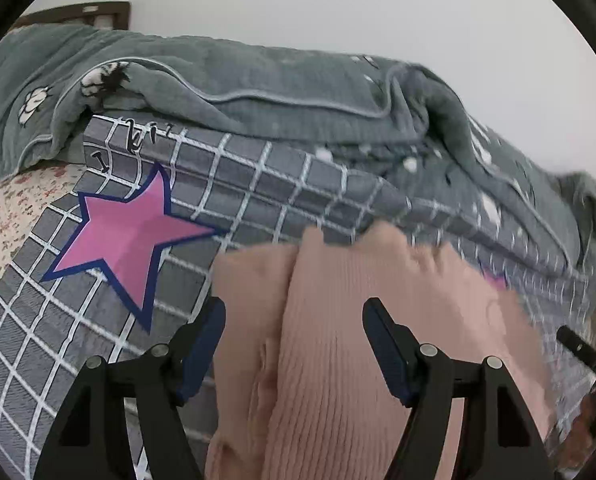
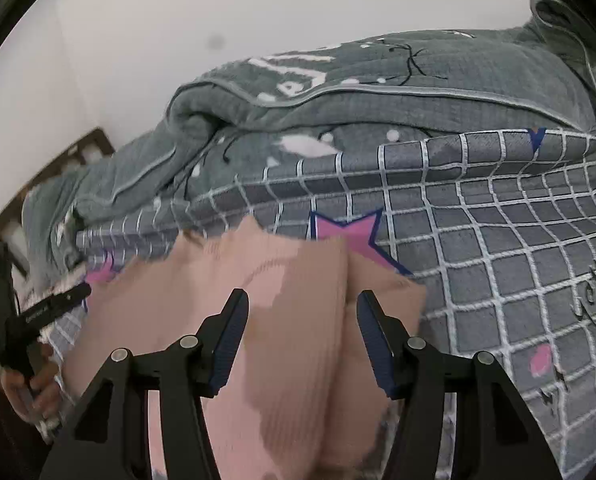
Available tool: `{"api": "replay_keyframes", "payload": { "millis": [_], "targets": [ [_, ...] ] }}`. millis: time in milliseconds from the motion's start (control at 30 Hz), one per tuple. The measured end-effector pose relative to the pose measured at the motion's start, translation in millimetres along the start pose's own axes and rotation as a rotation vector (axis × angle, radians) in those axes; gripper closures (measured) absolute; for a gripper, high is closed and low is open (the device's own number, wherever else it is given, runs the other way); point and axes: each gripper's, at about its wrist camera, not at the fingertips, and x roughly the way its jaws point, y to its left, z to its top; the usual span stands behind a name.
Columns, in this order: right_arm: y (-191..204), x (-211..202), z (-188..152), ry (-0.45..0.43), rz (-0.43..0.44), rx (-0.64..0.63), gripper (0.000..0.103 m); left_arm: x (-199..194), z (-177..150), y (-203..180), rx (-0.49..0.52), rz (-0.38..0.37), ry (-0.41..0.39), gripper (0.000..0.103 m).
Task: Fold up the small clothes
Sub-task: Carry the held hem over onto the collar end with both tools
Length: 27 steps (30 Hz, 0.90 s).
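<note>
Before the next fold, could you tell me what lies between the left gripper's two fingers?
The pink ribbed garment fills the gap of the open left gripper, as the left wrist view shows.

A small pink ribbed knit garment (image 1: 337,340) lies on a grey bedspread with a white grid (image 1: 258,184). It is partly folded: a ribbed layer sits over a smoother, paler layer along a lengthwise ridge. Its far edge is blurred. In the right wrist view the same garment (image 2: 298,320) covers the lower part of a pink star print (image 2: 353,236).
</note>
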Motion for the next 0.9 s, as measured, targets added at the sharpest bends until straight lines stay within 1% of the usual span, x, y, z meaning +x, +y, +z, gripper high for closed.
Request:
{"api": "replay_keyframes", "payload": {
  "millis": [67, 133, 200, 233, 333, 467, 533, 633, 667, 700, 733, 767, 833, 867, 900],
  "targets": [
    [-3, -6, -11, 0.045, 0.017, -0.001, 0.046, -5, -9, 2, 0.008, -0.009, 0.019, 0.032],
    [-9, -10, -20, 0.079, 0.027, 0.032, 0.045, -10, -20, 7, -0.010, -0.036, 0.051, 0.031],
    [-13, -10, -30, 0.117, 0.020, 0.046, 0.045, -13, -30, 12, -0.030, -0.055, 0.072, 0.030],
    [-15, -10, -37, 0.131, 0.024, 0.047, 0.045, -14, -35, 14, -0.034, -0.067, 0.081, 0.028],
    [-23, -4, -53, 0.155, -0.001, 0.054, 0.044, -8, -43, 16, -0.020, -0.061, 0.112, 0.027],
    [-36, 5, -59, 0.174, 0.043, 0.117, 0.042, 3, -49, 22, -0.032, -0.055, 0.139, 0.024],
    [-36, 8, -59, 0.172, 0.054, 0.116, 0.041, 5, -47, 23, -0.040, -0.050, 0.129, 0.024],
    [-32, 13, -59, 0.165, 0.044, 0.089, 0.040, 10, -45, 21, -0.029, -0.033, 0.121, 0.026],
    [-30, 15, -58, 0.166, 0.046, 0.082, 0.040, 11, -45, 21, -0.025, -0.033, 0.116, 0.027],
    [-29, 17, -57, 0.167, 0.054, 0.083, 0.040, 12, -45, 22, -0.025, -0.036, 0.115, 0.031],
    [-29, 20, -56, 0.172, 0.073, 0.088, 0.040, 12, -45, 22, -0.026, -0.046, 0.115, 0.037],
    [-30, 22, -54, 0.176, 0.085, 0.096, 0.040, 11, -46, 23, -0.026, -0.065, 0.115, 0.040],
    [-32, 23, -54, 0.176, 0.102, 0.112, 0.041, 10, -46, 22, -0.022, -0.052, 0.102, 0.051],
    [-32, 23, -54, 0.176, 0.102, 0.113, 0.049, 9, -47, 20, -0.010, -0.044, 0.094, 0.054],
    [-31, 24, -54, 0.178, 0.105, 0.111, 0.057, 8, -47, 18, 0.000, -0.043, 0.086, 0.062]
  ]
}}
